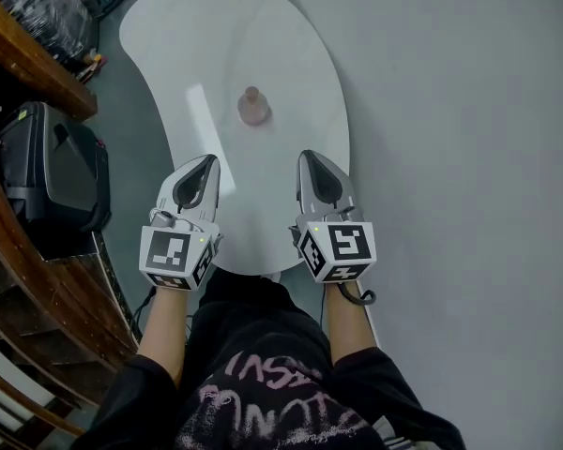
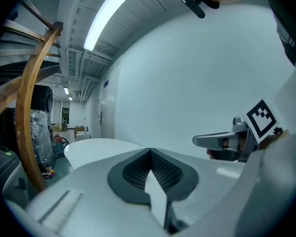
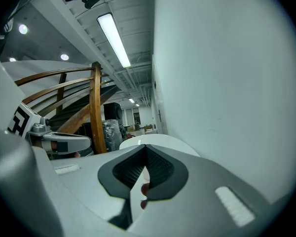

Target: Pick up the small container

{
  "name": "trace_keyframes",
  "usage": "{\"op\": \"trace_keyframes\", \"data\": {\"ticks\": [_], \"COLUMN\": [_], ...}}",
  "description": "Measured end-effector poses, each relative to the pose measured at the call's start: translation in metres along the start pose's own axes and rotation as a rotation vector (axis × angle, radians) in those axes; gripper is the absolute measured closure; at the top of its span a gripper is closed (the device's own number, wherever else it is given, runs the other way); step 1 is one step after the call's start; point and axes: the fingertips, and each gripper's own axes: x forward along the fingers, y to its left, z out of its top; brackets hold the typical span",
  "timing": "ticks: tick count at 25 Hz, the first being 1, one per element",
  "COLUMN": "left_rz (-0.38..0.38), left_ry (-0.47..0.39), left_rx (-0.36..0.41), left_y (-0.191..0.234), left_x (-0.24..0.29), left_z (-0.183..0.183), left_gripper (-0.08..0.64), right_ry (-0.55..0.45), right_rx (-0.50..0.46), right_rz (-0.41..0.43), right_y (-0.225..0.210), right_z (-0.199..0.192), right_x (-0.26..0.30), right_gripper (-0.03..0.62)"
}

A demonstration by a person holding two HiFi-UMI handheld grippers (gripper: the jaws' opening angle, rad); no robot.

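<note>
While the left gripper [image 1: 208, 160] and right gripper [image 1: 308, 157] sat clamped empty at frame centre, the small pinkish translucent container [image 1: 252, 108] stood above, between them, untouched, on the white curved table [image 1: 197, 26].

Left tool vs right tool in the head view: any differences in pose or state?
Left tool straddles the table's left edge, next to a black bin. Right tool straddles the right edge, next to grey floor. Left tool's tip angles rightward and right tool's leftward. Shared: both are shut, hold nothing, and sit short of the small container.
</note>
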Motion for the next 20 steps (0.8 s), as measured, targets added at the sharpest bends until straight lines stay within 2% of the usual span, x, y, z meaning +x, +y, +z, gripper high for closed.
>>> {"op": "trace_keyframes", "data": {"ticks": [13, 20], "left_rz": [-0.016, -0.013], "left_ry": [0.049, 0.094], "left_rx": [-0.023, -0.055], "left_y": [0.02, 0.029], "left_x": [0.023, 0.033], "left_z": [-0.035, -0.068], "left_gripper": [0.56, 0.56], "right_ry": [0.066, 0.098], "right_rx": [0.028, 0.058], "right_rz": [-0.041, -0.065], "right_y": [-0.008, -0.018], "right_z": [-0.036, -0.059], "right_x": [0.026, 0.034], "right_gripper": [0.571, 0.571]}}
